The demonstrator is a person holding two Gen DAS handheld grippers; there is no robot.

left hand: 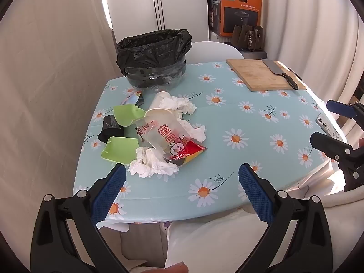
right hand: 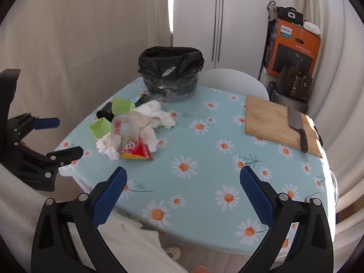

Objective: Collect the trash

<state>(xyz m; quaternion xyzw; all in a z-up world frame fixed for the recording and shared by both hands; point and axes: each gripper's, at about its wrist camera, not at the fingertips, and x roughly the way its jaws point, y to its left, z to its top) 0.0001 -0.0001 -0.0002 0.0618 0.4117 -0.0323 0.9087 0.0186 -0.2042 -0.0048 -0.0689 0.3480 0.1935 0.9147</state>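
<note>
Blue pads spread wide on my left gripper (left hand: 182, 179) and right gripper (right hand: 183, 183), both empty above the daisy tablecloth (left hand: 238, 122). Trash pile (left hand: 157, 136) sits centre-left: two green shells, one cup. One black-lined bin (left hand: 154, 59) upper centre.

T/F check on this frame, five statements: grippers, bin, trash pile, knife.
1. Both the left gripper and the right gripper are open and empty. True.
2. The bin has a black liner. True.
3. The cleaver lies on the bare tablecloth. False: it rests on the cutting board.
4. The trash pile is already in the bin. False: it sits on the table in front of the bin.
5. The pile includes crumpled tissue. True.
</note>
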